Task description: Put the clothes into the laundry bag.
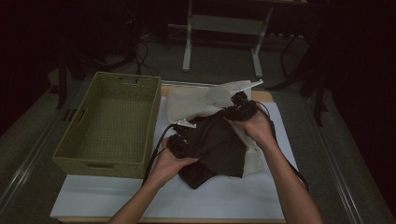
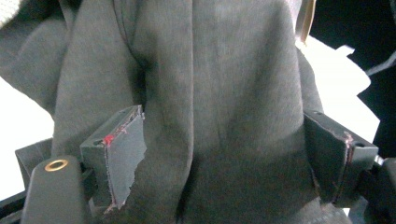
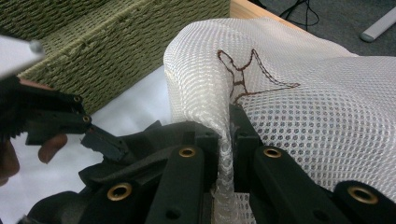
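A dark grey garment (image 1: 217, 144) lies bunched on the white board, partly under a white mesh bag (image 1: 196, 105) with a brown stitched figure (image 3: 243, 77). My left gripper (image 1: 180, 140) is at the garment's left side. Its jaws stand wide apart and open, and the grey cloth (image 2: 219, 93) bulges between them. My right gripper (image 1: 238, 108) is at the far right of the pile, shut on a pinched fold of the white mesh bag (image 3: 280, 93). The right gripper view has the left gripper (image 3: 93, 137) low at its left, against the dark cloth.
A green woven basket (image 1: 98, 165) stands with nothing in it on the left, touching the white board (image 1: 140, 196). The board's near part is bare. Behind the table stand a white frame's legs (image 1: 187, 51) and cables on the floor.
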Demonstrator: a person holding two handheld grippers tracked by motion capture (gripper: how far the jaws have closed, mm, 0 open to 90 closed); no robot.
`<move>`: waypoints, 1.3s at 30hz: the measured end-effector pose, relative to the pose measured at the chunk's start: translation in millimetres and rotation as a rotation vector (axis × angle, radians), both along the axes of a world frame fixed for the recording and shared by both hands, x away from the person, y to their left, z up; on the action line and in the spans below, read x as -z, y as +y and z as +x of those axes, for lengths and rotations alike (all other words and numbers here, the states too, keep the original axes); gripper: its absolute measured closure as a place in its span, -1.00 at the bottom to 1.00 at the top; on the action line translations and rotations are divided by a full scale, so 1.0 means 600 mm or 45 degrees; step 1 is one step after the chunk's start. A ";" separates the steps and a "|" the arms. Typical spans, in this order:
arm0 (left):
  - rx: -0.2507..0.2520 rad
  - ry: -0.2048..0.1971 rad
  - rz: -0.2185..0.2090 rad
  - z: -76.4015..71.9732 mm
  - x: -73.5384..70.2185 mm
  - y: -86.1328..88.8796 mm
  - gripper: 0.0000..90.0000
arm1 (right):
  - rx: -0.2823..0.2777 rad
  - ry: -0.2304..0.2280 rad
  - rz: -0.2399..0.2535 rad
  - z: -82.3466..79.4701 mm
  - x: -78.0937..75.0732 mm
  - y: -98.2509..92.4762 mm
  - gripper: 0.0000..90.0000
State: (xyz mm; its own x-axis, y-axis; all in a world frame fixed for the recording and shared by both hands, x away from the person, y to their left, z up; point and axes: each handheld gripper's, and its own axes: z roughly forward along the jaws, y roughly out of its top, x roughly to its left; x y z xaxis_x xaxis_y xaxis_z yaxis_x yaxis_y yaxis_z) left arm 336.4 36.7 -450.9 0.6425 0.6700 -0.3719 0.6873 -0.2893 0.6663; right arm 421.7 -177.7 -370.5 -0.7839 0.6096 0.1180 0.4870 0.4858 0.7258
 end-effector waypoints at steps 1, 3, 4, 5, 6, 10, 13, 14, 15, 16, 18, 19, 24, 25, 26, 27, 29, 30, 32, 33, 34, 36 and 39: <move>0.002 0.004 0.002 -0.001 0.004 -0.001 -0.57 | -0.002 0.001 0.000 0.000 0.000 0.001 0.90; 0.011 0.017 0.014 -0.003 0.015 -0.004 -0.59 | -0.004 -0.003 0.001 0.000 0.001 0.001 0.90; 0.016 0.022 0.019 -0.004 0.021 -0.005 -0.60 | -0.003 0.000 0.002 0.000 0.001 0.002 0.90; 0.017 0.026 0.024 -0.006 0.027 -0.008 -0.61 | -0.002 0.002 0.004 0.000 0.001 0.002 0.90; 0.025 0.034 0.025 -0.006 0.033 -0.010 -0.62 | 0.000 0.004 0.005 0.000 0.001 0.002 0.90; 0.049 0.053 0.018 -0.009 0.051 -0.025 -0.65 | -0.003 0.007 0.011 0.000 0.002 0.003 0.90; 0.051 0.043 0.064 -0.010 0.062 -0.040 -0.68 | -0.004 0.006 0.013 -0.001 0.002 0.003 0.90; 0.048 0.044 0.083 -0.009 0.067 -0.045 -0.70 | -0.004 0.006 0.015 -0.001 0.002 0.003 0.90; 0.048 0.044 0.083 -0.009 0.067 -0.045 -0.75 | -0.004 0.006 0.015 -0.001 0.002 0.003 0.90; 0.038 0.045 0.125 -0.005 0.078 -0.051 -0.75 | -0.004 0.006 0.015 -0.001 0.002 0.003 0.90; 0.030 0.047 0.139 -0.001 0.086 -0.054 -0.93 | -0.005 0.004 0.014 -0.002 0.002 0.003 0.90; 0.032 0.054 0.144 0.002 0.092 -0.057 -0.95 | -0.005 0.004 0.014 -0.002 0.002 0.003 0.90; 0.016 0.062 0.162 0.008 0.110 -0.074 -0.96 | -0.008 0.010 0.023 -0.001 0.003 0.005 0.90; 0.011 0.053 0.189 0.009 0.113 -0.077 -0.96 | -0.009 0.011 0.028 -0.001 0.004 0.005 0.90; -0.004 0.035 0.217 0.009 0.116 -0.081 -0.94 | -0.011 0.013 0.032 -0.001 0.004 0.006 0.90; -0.004 0.035 0.217 0.009 0.116 -0.081 -0.86 | -0.011 0.013 0.032 -0.001 0.004 0.006 0.90; -0.038 -0.030 0.267 0.003 0.116 -0.086 -0.55 | -0.012 0.015 0.034 -0.001 0.003 0.006 0.90; -0.041 -0.038 0.266 0.002 0.114 -0.087 -0.38 | -0.012 0.015 0.034 -0.001 0.003 0.006 0.90; -0.031 -0.053 0.269 0.000 0.109 -0.085 0.06 | -0.013 0.015 0.032 -0.002 0.003 0.006 0.90; -0.031 -0.053 0.269 0.000 0.109 -0.085 0.24 | -0.013 0.015 0.032 -0.002 0.003 0.006 0.90; -0.030 -0.059 0.260 -0.001 0.104 -0.081 0.24 | -0.014 0.016 0.031 -0.002 0.003 0.006 0.90; -0.017 -0.070 0.231 -0.002 0.094 -0.074 0.58 | -0.016 0.017 0.028 -0.002 0.004 0.006 0.90; 0.003 -0.111 0.189 0.000 0.079 -0.070 0.69 | -0.018 0.022 0.026 -0.001 0.006 0.007 0.90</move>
